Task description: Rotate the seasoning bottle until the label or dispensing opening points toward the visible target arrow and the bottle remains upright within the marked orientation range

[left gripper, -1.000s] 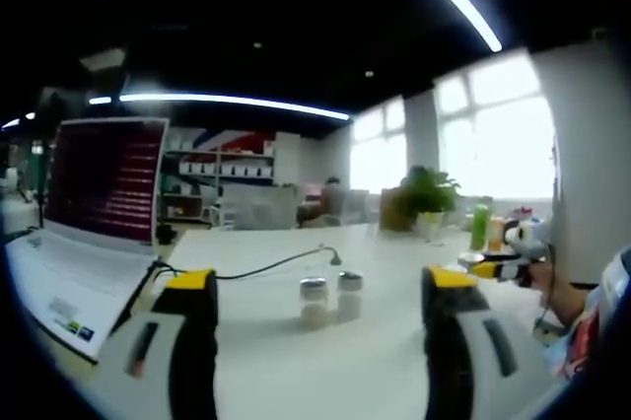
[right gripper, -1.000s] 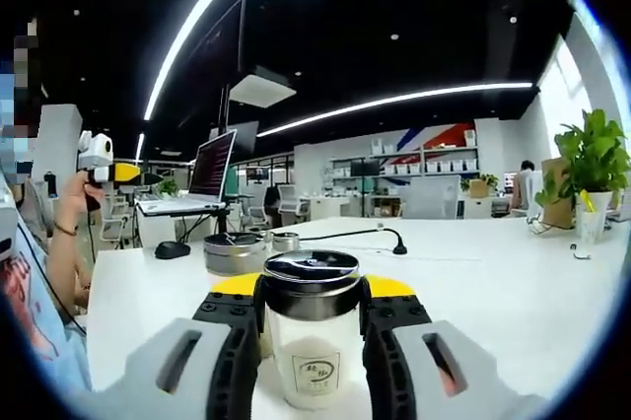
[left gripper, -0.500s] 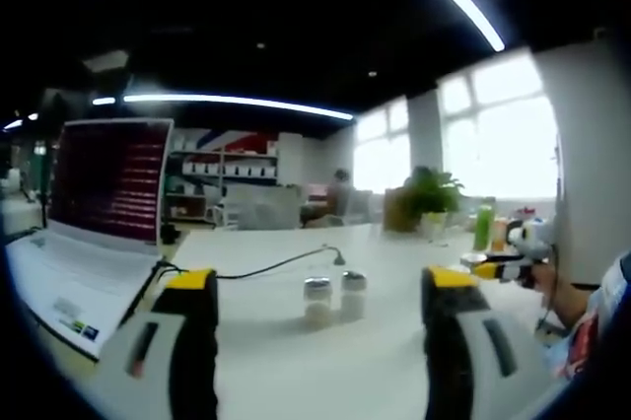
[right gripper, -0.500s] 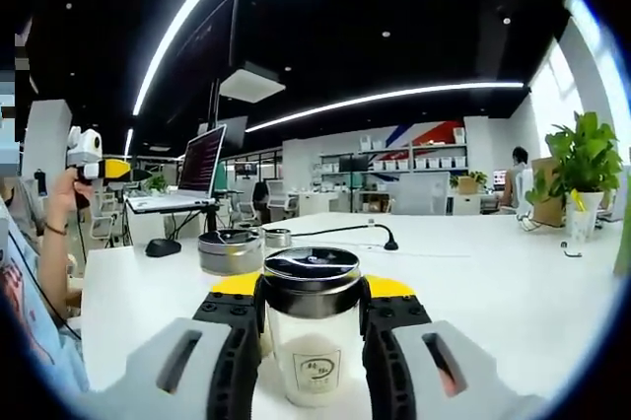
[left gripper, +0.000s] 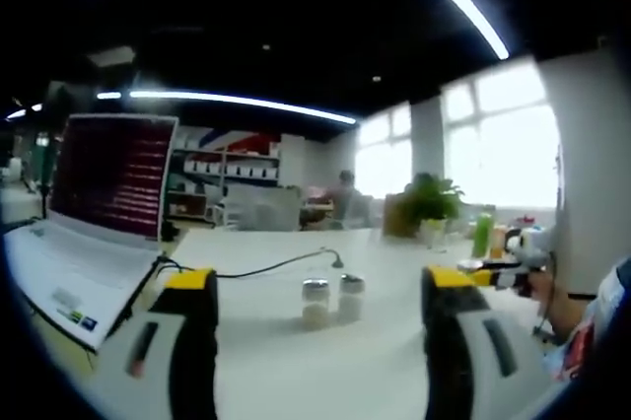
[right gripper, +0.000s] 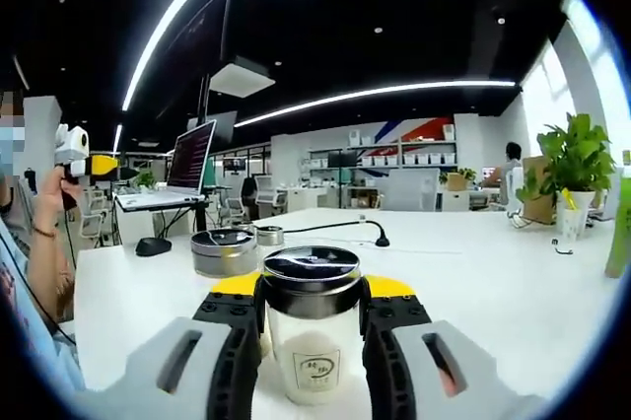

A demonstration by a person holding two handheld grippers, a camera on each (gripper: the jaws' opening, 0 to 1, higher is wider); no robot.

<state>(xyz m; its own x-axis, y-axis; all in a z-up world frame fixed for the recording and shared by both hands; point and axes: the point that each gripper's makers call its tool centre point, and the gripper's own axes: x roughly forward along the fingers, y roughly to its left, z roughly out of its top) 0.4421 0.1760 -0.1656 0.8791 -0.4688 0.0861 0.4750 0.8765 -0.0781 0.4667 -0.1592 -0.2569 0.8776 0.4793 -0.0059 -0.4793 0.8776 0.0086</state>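
Observation:
In the right gripper view, a clear seasoning bottle (right gripper: pixel 314 346) with a dark metal lid and a small round label facing the camera stands upright between the jaws. My right gripper (right gripper: pixel 314 285) is shut on it just below the lid. In the left gripper view, my left gripper (left gripper: pixel 320 279) is open above the white table (left gripper: pixel 296 371), its jaws wide apart and holding nothing. Two small shaker bottles (left gripper: pixel 328 301) stand side by side beyond it. The right gripper (left gripper: pixel 490 270) comes in from the right, in a hand. In the right gripper view, the left gripper (right gripper: pixel 87 161) is held up at far left.
An open laptop (left gripper: pixel 84 218) sits on the left with a black cable (left gripper: pixel 266 265) running across the table. A round tin (right gripper: pixel 224 251), a smaller tin (right gripper: pixel 268 235) and a mouse (right gripper: pixel 152 246) lie ahead. A potted plant (right gripper: pixel 569 169) stands at the right.
The right gripper view has swung a little, so the background slid left; the bottle stays the same between the jaws. The left gripper view has barely shifted.

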